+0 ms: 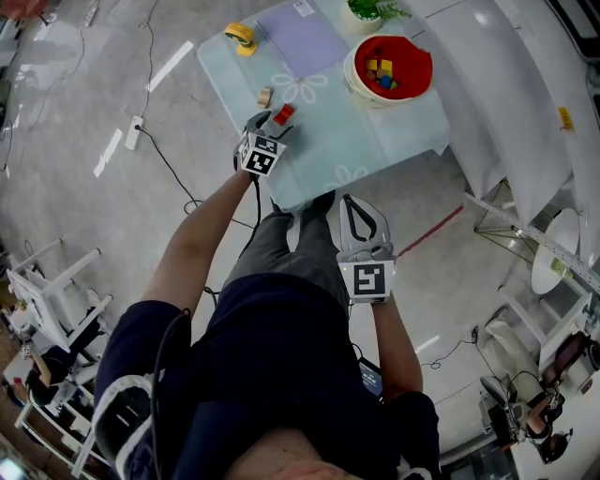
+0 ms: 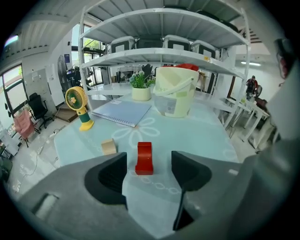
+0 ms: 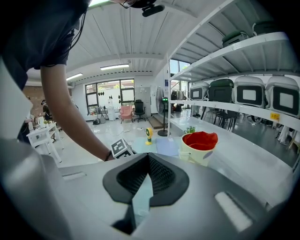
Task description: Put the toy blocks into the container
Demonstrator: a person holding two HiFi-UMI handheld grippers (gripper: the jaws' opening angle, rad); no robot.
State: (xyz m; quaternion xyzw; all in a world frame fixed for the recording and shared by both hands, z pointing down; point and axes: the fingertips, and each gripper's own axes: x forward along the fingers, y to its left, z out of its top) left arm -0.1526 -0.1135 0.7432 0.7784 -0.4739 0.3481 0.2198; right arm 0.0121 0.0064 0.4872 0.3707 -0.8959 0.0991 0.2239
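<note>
A red block [image 1: 283,113] [image 2: 144,158] stands on the pale glass table [image 1: 347,141] between the jaws of my left gripper [image 1: 272,122] [image 2: 149,172]. That gripper is open, and a gap shows on each side of the block. A tan block [image 1: 265,96] [image 2: 108,146] lies just left of it. The cream container with a red inside [image 1: 389,70] [image 2: 173,96] [image 3: 200,145] stands at the table's far right and holds several coloured blocks. My right gripper [image 1: 356,202] [image 3: 149,159] hangs off the table's near edge, shut and empty.
A yellow hand fan [image 1: 241,36] [image 2: 78,105], a lilac notebook [image 1: 300,39] [image 2: 123,112] and a potted plant [image 1: 370,11] [image 2: 140,89] sit at the table's far side. White shelving [image 1: 525,112] runs along the right. A cable [image 1: 169,159] trails on the floor at left.
</note>
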